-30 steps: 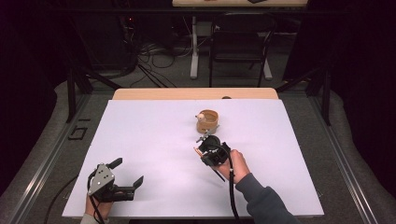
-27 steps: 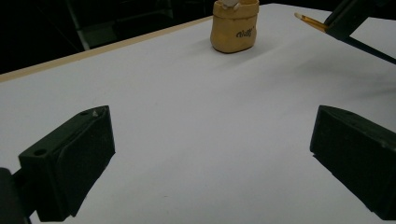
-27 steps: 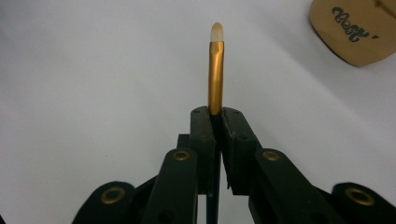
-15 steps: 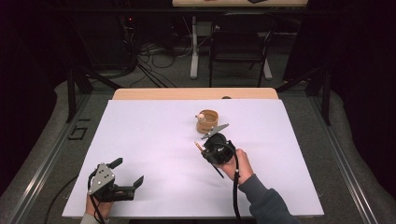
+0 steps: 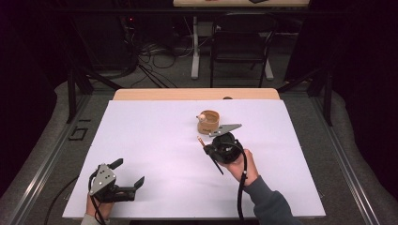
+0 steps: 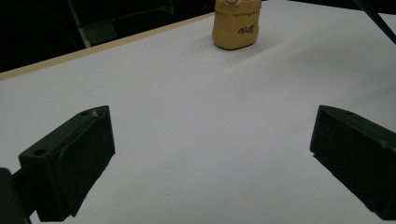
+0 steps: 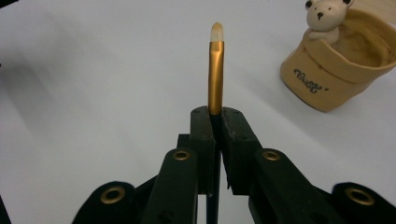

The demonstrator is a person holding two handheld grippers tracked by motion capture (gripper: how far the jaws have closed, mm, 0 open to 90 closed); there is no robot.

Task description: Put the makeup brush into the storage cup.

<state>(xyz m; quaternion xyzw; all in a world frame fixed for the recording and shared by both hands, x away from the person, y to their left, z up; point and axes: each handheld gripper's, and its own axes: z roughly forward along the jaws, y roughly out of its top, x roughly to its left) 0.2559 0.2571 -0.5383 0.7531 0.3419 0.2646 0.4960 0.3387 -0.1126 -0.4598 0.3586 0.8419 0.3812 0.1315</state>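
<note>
White table cover, wooden edge at 12 o'clock side. Tan ceramic pot with small bear figure on rim, standing upright toward 1 o'clock of table centre. Right gripper clenched on brush: gold ferrule, pale tip, pointing toward 11 o'clock in high view, just short of pot, not touching. Dark handle trailing toward 5 o'clock under hand. Left gripper at 7 o'clock corner, jaws spread wide, nothing between, resting low over table.
</note>
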